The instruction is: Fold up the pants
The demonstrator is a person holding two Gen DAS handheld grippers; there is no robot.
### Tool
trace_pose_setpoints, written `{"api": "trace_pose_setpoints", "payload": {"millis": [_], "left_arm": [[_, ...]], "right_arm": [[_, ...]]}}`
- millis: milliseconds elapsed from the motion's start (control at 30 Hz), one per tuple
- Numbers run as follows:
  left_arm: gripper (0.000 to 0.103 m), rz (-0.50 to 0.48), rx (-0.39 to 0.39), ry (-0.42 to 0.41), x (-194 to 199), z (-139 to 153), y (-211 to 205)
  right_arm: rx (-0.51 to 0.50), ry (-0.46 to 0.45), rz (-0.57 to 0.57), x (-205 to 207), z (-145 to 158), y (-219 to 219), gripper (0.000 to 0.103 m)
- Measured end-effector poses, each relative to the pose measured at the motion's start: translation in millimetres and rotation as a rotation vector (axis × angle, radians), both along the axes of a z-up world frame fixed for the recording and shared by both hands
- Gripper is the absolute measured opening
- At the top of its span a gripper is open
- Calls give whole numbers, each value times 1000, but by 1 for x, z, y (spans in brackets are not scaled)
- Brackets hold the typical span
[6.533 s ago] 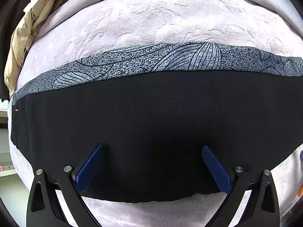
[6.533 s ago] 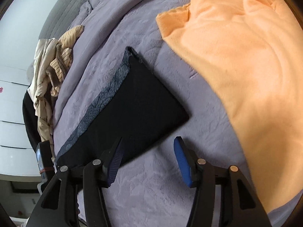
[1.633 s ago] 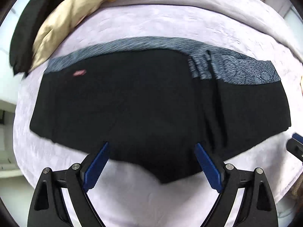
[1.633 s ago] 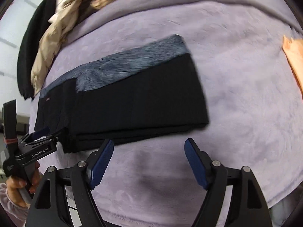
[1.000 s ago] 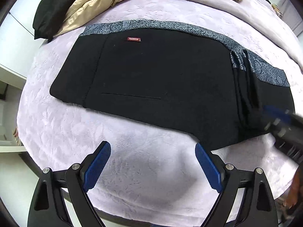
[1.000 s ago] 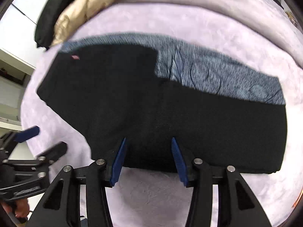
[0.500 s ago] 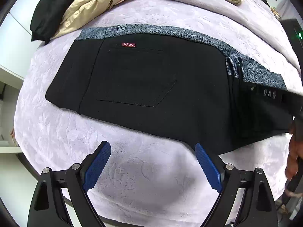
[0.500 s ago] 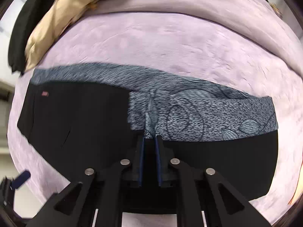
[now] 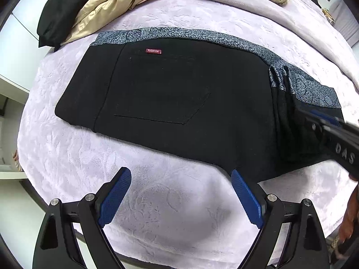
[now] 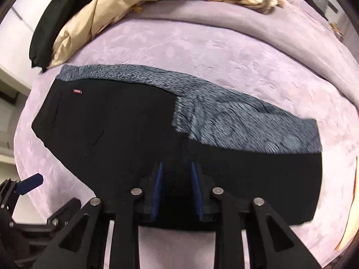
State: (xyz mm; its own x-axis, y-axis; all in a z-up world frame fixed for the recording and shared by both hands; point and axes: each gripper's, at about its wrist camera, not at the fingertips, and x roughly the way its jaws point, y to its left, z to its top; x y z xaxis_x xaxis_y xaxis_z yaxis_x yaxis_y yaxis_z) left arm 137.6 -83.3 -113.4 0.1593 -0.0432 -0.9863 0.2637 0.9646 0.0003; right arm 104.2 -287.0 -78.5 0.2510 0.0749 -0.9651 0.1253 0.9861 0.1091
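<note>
pants folded flat, mid purple blanket | soft, limp, light; pinch stacked right-hand fold edge | left gripper agape, empty, off pants' near edge | right gripper jaws just opening, partly spread over fold, pads clear | bare blanket near pants; clothes pile beyond

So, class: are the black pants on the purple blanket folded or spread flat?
Folded. The black pants lie as a compact rectangle, and stacked layer edges show near the right gripper.
</note>
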Motion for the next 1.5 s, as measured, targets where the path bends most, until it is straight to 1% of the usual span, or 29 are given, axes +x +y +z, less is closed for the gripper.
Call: {"api": "trace_pose_setpoints", "payload": {"millis": [33,67,133,167,300,400,467,500,533,633,767,833,900,1000,1133,1233,1333,1367,1500], "left_arm": [[92,-2,0,1,0,0,0],[92,-3,0,2,0,0,0],[92,-7,0,6,-2,0,0],[92,-10,0,6,-3,1,0],[92,-15,-9,14,-7,2,5],[92,-19,-24,25,-11,4,10],[92,-24,-36,26,-14,6,13],[92,-27,-44,27,-15,7,16],[92,-31,-52,29,-16,8,19],[92,-54,-69,28,-15,14,27],[92,-74,-77,-20,-13,30,47],[92,-60,-81,-36,-12,37,59],[92,-24,-102,-62,-14,46,76],[92,42,-118,-92,-25,53,99],[92,123,-121,-103,-40,52,123],[92,170,-121,-96,-57,53,136],[92,158,-131,-101,-78,59,139],[92,146,-127,-109,-85,63,137],[92,110,-133,-123,-105,75,131]], "right_arm": [[5,4,-22,-6,-1,-4,42],[20,28,-38,-10,-7,-8,48],[49,89,-44,-13,-24,-5,48],[61,95,-43,-17,-28,-5,48],[98,74,-3,-27,-13,2,48],[119,81,-2,-37,-4,6,48],[146,84,-17,-47,3,9,51],[152,82,-25,-56,7,9,56],[159,79,-35,-62,12,10,58],[158,66,-68,-78,23,13,59],[161,43,-129,-89,36,13,59],[162,32,-145,-93,42,12,59],[163,29,-146,-99,50,12,60],[134,16,-102,-101,62,18,60],[104,-18,-39,-106,78,28,60],[104,-46,-44,-126,91,28,60],[109,-71,-66,-153,102,24,63],[103,-83,-75,-166,106,22,66],[112,-102,-116,-197,115,13,66]]}}
